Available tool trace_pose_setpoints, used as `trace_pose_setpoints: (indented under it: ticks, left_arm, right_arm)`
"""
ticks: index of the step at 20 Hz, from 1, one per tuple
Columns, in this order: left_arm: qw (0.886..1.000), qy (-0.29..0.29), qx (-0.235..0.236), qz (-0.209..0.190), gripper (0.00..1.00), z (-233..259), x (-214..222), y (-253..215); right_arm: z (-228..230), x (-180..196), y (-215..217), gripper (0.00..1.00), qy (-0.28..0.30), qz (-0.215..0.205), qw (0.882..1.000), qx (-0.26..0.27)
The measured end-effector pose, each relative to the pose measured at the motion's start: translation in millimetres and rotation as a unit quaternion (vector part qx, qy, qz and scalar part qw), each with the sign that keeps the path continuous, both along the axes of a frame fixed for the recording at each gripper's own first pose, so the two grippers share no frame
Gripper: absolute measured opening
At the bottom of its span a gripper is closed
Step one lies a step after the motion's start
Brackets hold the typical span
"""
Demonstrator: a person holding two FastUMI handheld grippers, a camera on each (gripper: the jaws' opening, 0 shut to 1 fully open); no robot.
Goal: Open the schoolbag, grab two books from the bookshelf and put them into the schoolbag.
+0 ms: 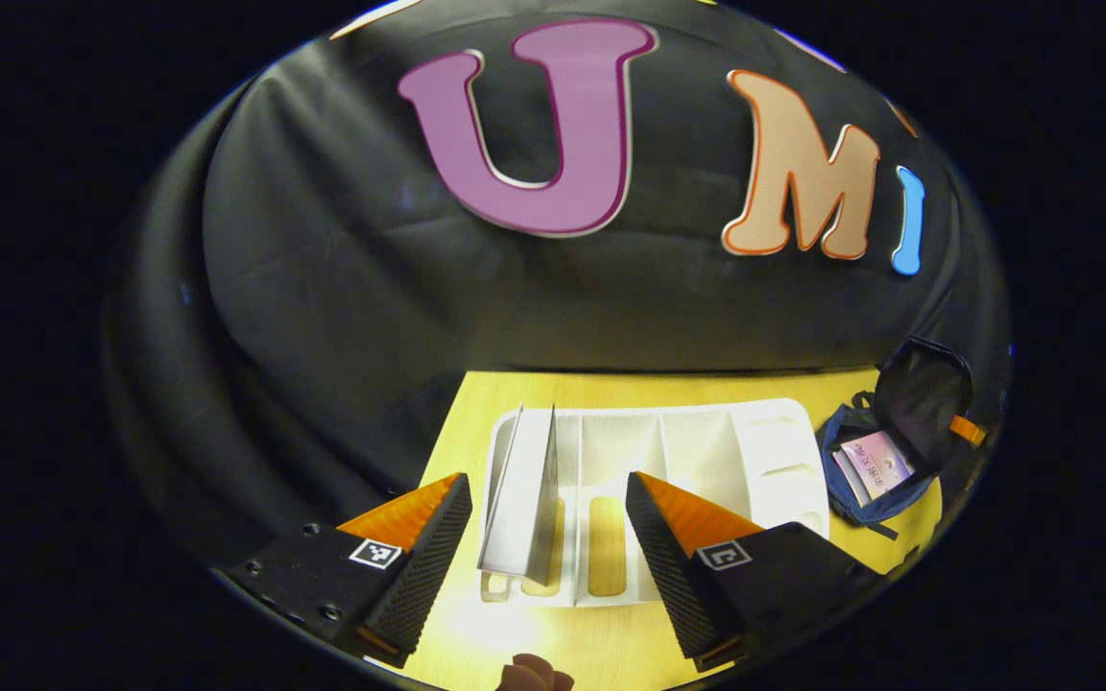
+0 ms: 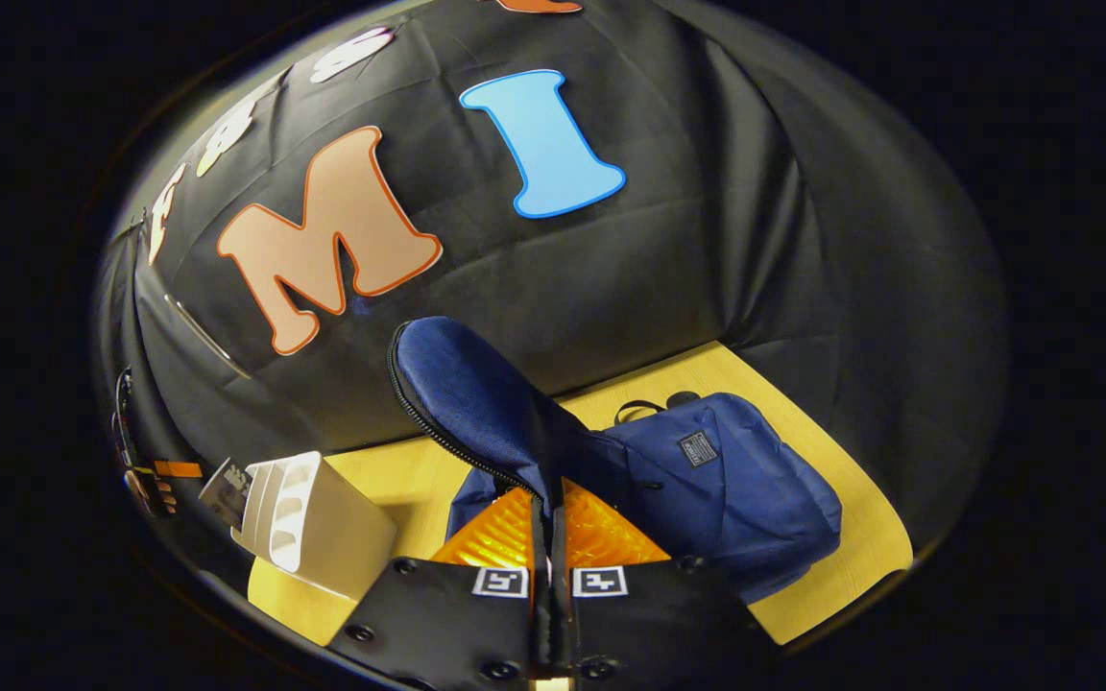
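Left gripper view: the left gripper (image 1: 548, 537) hangs low over the yellow table (image 1: 476, 633), pointing at the white bookshelf (image 1: 755, 451), its fingers spread wide with nothing between them. One book (image 1: 524, 499) stands in the rack's leftmost slot, leaning slightly — it sits in the gap between the fingertips but touches neither. The slots to its right stand bare. A fingertip of the person's hand (image 1: 536, 675) peeks in at the bottom edge. Off to the right, near the table's edge, the schoolbag (image 1: 884, 451) lies with its flap thrown back, and one book (image 1: 875, 463) shows inside.

Right gripper view: the right gripper (image 2: 549, 509) is pinched narrow on the schoolbag's flap (image 2: 476, 403), both fingers pressing its zippered edge and holding it up off the bag — the blue schoolbag (image 2: 735, 489) lies just behind on the table (image 2: 841, 566). Bare tabletop runs between bag and bookshelf (image 2: 313, 523), which stands at the left with one book (image 2: 225, 491) at its far end.
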State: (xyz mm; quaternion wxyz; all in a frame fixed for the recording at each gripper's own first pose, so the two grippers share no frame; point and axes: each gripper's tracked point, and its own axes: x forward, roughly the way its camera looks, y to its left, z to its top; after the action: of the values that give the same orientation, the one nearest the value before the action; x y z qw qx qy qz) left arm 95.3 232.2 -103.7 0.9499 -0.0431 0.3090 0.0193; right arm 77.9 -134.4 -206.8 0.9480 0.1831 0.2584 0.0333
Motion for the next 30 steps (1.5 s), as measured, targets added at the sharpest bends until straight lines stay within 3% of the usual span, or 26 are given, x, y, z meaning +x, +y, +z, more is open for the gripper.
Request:
trace_pose_setpoints:
  ticks: [5, 11, 12, 15, 20, 25, 30]
  left_arm:
    - [0.998, 0.066, 0.012, -0.007, 0.94, -40.4, 11.4, 2.1]
    - [0.991, 0.134, 0.024, -0.017, 0.92, -75.6, 27.9, 12.4]
    - [0.989, 0.142, 0.022, -0.02, 0.92, -79.9, 28.1, 10.5]
    - [0.985, 0.168, 0.025, -0.025, 0.92, -91.5, 31.3, 12.7]
    - [0.979, 0.201, 0.036, -0.021, 0.76, -106.8, 28.6, 18.4]
    - [0.976, 0.214, 0.025, -0.034, 0.39, -106.3, 26.7, 7.8]
    - [0.974, 0.222, 0.026, -0.028, 0.37, -103.6, 21.6, 9.0]
  right_arm:
    - [0.4, -5.3, -3.9, 0.05, 0.0, -0.006, 1.0, 0.0]
    - [-0.5, -9.4, -7.9, 0.01, 0.0, -0.012, 1.0, 0.0]
    - [-0.2, -9.0, -8.3, 0.05, 0.0, -0.014, 1.0, 0.001]
    - [-0.4, -9.4, -9.9, 0.01, 0.001, -0.017, 1.0, 0.004]
    - [-1.0, -7.7, -9.2, 0.03, 0.003, -0.014, 1.0, 0.001]
    - [-2.6, -7.6, -8.5, 0.05, 0.004, -0.014, 1.0, 0.0]
    - [-1.7, -9.6, -9.9, 0.01, 0.006, -0.016, 1.0, 0.0]
